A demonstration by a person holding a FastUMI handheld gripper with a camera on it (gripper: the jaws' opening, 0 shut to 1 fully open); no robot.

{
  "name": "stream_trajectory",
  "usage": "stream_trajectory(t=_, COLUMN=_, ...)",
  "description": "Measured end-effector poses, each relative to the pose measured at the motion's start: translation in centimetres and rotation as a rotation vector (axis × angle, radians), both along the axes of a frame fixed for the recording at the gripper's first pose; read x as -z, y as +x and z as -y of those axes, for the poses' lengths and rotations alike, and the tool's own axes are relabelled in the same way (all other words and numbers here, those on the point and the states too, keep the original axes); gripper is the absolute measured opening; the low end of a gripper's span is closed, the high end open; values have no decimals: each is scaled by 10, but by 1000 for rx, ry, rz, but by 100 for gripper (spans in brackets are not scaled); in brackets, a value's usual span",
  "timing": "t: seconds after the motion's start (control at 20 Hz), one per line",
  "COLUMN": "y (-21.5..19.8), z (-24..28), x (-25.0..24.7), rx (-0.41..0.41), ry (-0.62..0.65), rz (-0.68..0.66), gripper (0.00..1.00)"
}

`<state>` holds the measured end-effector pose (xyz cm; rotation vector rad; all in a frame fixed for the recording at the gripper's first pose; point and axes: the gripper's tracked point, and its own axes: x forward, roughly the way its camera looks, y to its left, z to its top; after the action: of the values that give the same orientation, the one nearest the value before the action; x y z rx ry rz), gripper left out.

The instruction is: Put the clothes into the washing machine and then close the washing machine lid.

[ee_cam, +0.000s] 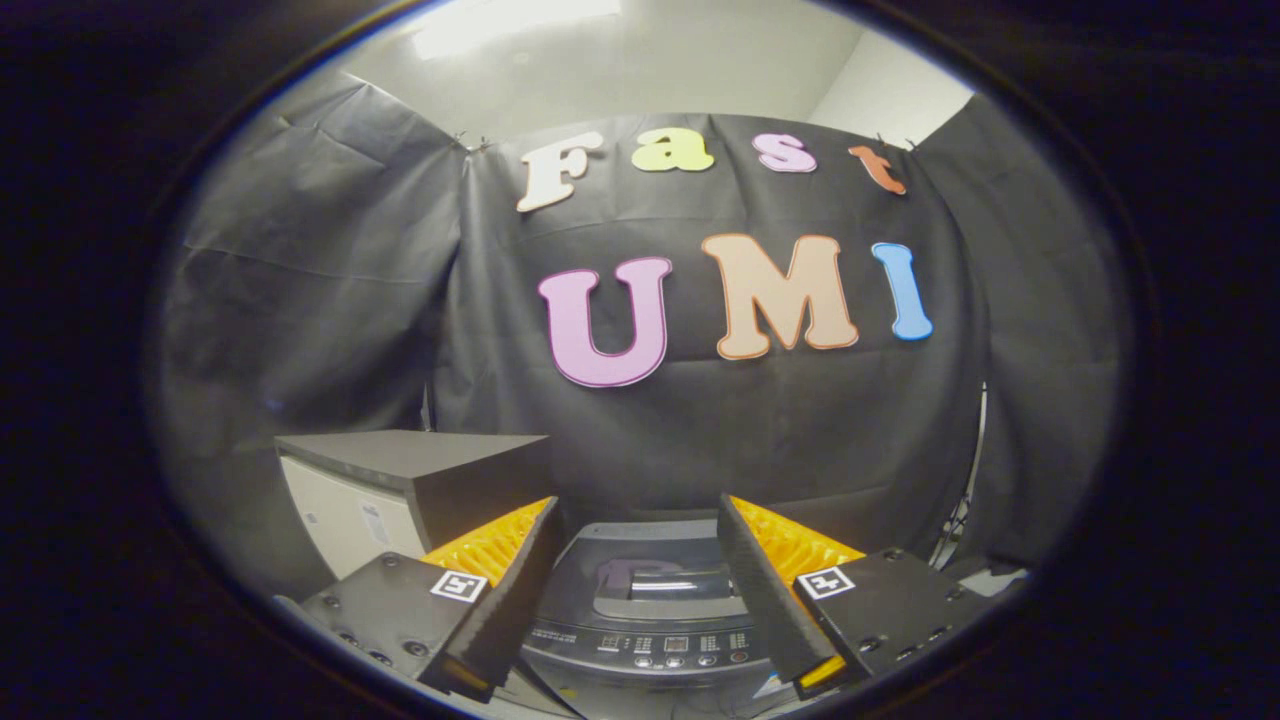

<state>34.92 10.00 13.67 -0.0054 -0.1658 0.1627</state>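
Framing the washing machine [648, 620], hand-held gripper [635, 590] fingers spread, hiding its sides.

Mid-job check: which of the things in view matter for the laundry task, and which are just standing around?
For the job:
- dark grey top-loading washing machine, between and just beyond the fingers, lid down
- gripper, fingers spread, holding nothing

Just standing about:
- white cabinet with a dark top, beside the machine, beyond one finger

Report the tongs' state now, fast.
Tongs: open, holding nothing; the washing machine with its lid down shows between the fingers.
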Motion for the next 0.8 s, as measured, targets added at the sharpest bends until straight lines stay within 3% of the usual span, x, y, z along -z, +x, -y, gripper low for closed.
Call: stream_trajectory(t=0.8, y=11, z=29, x=3, rx=49, ry=5, rz=1, gripper=97)
